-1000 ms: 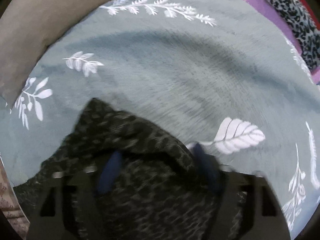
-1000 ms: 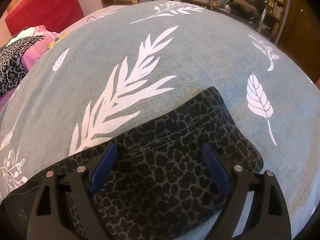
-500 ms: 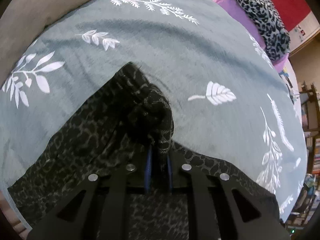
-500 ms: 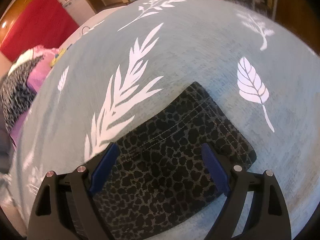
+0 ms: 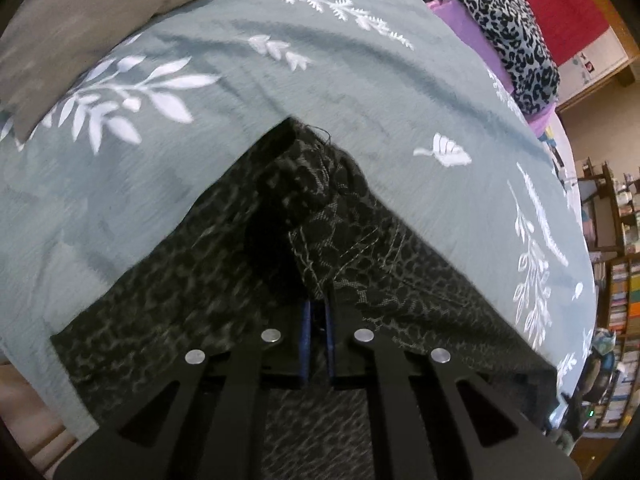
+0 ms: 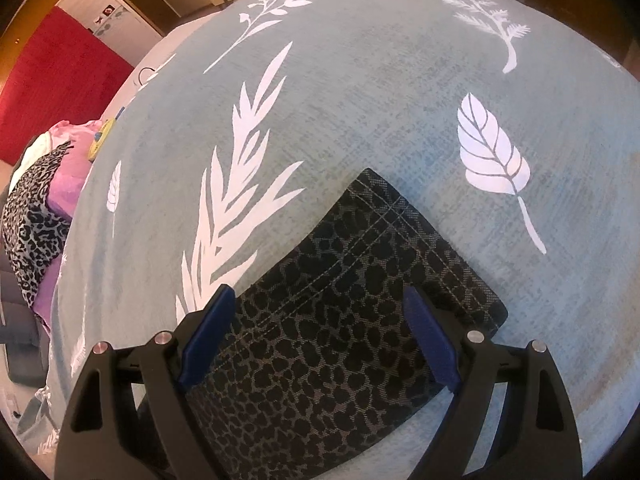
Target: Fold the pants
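Observation:
The dark leopard-print pants (image 5: 360, 264) lie on a teal bedspread with white leaf prints (image 5: 280, 96). My left gripper (image 5: 316, 312) is shut on a bunched fold of the pants and holds it lifted off the bed, the cloth draping down to both sides. In the right wrist view a flat end of the pants (image 6: 360, 280) with stitched seams lies on the bedspread (image 6: 360, 80). My right gripper (image 6: 320, 320) is open and hovers over that end, one blue pad on either side of it, empty.
A grey-brown pillow (image 5: 80, 12) lies at the far left. A pile of leopard-print and purple clothes (image 5: 500, 20) sits at the bed's far edge, also in the right wrist view (image 6: 36, 216). Bookshelves (image 5: 616, 280) stand beyond the bed.
My left gripper closed on the pants and lifted the pinched fold up from the bed. My right gripper stayed open and shifted slightly over the flat end.

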A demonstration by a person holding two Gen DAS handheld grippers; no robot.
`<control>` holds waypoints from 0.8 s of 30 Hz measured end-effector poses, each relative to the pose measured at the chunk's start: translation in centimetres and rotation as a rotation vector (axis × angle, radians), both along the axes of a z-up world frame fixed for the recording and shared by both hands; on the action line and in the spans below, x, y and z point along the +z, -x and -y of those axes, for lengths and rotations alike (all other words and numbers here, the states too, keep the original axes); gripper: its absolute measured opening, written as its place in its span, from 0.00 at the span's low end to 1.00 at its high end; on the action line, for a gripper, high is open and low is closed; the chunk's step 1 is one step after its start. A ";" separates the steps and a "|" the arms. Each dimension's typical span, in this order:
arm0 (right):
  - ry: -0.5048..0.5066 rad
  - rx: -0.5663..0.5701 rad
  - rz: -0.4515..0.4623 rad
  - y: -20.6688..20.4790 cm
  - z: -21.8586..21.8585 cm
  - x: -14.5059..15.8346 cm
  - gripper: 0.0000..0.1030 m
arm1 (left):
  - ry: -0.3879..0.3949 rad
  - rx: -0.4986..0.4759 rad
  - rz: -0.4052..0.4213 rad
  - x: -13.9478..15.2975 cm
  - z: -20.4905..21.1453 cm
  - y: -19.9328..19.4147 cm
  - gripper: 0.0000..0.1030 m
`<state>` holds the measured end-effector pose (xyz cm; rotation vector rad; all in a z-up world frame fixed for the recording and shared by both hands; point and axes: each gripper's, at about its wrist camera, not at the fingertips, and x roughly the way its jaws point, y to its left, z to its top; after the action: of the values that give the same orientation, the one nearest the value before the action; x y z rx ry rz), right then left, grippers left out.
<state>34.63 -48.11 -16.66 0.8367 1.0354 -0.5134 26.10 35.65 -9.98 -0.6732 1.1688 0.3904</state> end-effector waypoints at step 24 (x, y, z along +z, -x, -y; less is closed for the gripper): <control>0.144 0.031 -0.049 1.7 -0.2 2.3 0.07 | 0.067 -0.028 0.073 1.6 -1.9 3.6 0.04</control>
<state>32.95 -47.87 -14.39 0.6827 1.0422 -0.5776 22.53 37.54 -8.43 -0.7225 1.1243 0.3019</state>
